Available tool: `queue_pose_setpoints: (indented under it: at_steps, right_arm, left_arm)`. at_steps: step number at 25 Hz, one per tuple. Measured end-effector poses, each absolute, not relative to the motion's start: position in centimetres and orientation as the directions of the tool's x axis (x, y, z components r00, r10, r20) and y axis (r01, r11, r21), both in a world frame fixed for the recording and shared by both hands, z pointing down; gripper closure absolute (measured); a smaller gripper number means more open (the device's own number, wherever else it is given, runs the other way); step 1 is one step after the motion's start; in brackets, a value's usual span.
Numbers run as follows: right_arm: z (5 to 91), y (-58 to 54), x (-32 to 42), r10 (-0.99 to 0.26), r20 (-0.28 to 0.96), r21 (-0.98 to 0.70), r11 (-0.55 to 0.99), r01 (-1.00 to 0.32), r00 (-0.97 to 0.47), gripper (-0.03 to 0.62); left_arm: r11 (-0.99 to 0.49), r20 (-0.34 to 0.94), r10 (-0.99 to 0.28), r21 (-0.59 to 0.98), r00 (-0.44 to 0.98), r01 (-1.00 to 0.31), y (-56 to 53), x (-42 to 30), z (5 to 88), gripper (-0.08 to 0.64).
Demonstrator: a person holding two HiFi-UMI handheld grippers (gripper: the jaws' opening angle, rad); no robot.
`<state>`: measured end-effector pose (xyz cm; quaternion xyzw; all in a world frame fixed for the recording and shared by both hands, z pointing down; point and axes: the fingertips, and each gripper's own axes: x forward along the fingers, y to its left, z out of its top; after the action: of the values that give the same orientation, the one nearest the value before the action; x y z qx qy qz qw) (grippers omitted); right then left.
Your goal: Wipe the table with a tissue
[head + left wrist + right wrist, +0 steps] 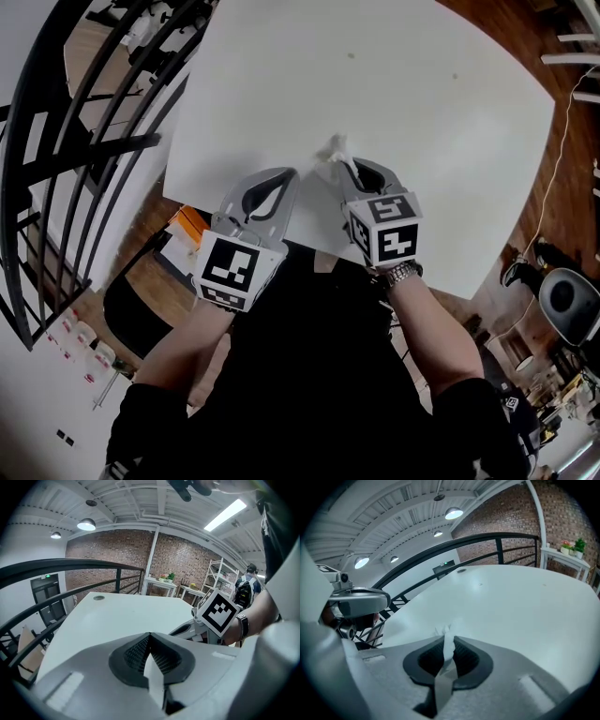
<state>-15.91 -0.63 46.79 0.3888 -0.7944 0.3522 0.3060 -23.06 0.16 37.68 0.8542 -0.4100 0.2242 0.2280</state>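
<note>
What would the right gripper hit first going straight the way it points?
Likely the table, whose bare top fills its path; the right gripper, shut on a tissue, points low across it. Depth is unclear.

I work in a loft-style workshop. Beyond my white table (126,611) stands a brick wall (112,555). A black railing (70,566) runs left of the table, with shelves (220,576) on its right.

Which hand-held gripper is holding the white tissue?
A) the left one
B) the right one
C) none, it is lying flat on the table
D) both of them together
B. The tissue is pinched between the closed jaws of the right hand-held gripper, while the left hand-held gripper is shut with nothing in it.
</note>
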Motion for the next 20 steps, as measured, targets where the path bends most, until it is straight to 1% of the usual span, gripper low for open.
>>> queue_pose_setpoints:
  at_steps: [20]
  right_arm:
    - [47.4,-2.1,-18.9,-0.378,0.768,-0.321,0.473,-0.821,-0.517,0.577]
  left_arm:
    - [-0.585,0.575,-0.568,0.221,0.589,-0.78,-3.2,-23.7,38.6,0.545]
